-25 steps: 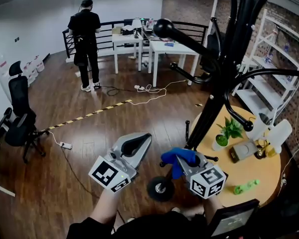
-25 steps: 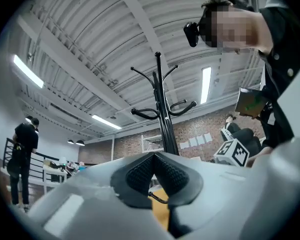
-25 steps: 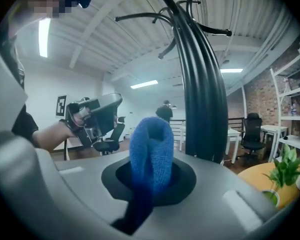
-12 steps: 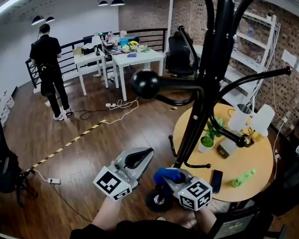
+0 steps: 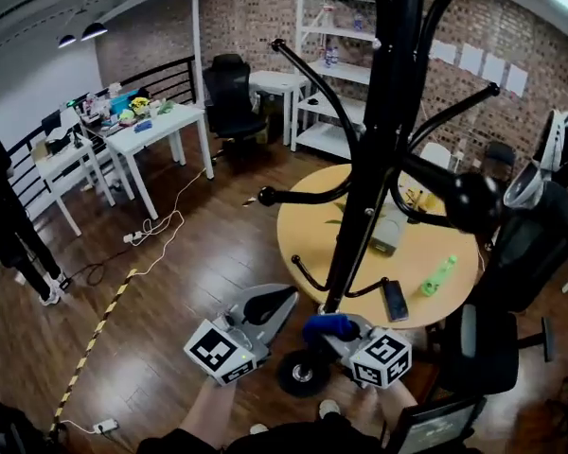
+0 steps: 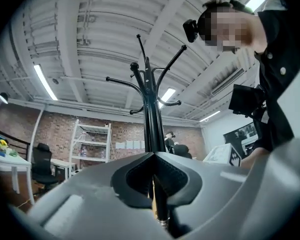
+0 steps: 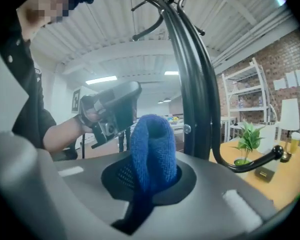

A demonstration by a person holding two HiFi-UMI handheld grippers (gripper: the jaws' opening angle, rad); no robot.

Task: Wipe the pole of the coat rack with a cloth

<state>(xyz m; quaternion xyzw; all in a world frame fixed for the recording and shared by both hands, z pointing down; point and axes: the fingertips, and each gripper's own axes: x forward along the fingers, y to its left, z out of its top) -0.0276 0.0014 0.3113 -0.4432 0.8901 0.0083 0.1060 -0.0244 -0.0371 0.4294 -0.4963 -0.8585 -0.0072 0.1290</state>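
The black coat rack pole (image 5: 371,159) rises through the middle of the head view from a round base (image 5: 303,374) on the wood floor. My right gripper (image 5: 333,327) is shut on a folded blue cloth (image 5: 328,326), low beside the pole's foot. In the right gripper view the blue cloth (image 7: 151,149) sticks up between the jaws of the right gripper (image 7: 150,170), with the pole (image 7: 195,99) just to its right, apart from it. My left gripper (image 5: 273,303) hovers left of the pole. In its own view the left gripper (image 6: 153,156) is shut and empty, with the pole (image 6: 151,124) beyond.
A round yellow table (image 5: 308,220) stands right behind the rack, carrying a phone (image 5: 395,301) and a green bottle (image 5: 438,275). Black office chairs (image 5: 516,272) crowd the right. White desks (image 5: 156,130), a shelf (image 5: 336,55) and floor cables (image 5: 156,230) lie farther off. A person (image 5: 5,211) stands at far left.
The head view has swung right, bringing the brick wall and the shelf into sight. Both grippers stay low by the rack's base, the right one still on the cloth.
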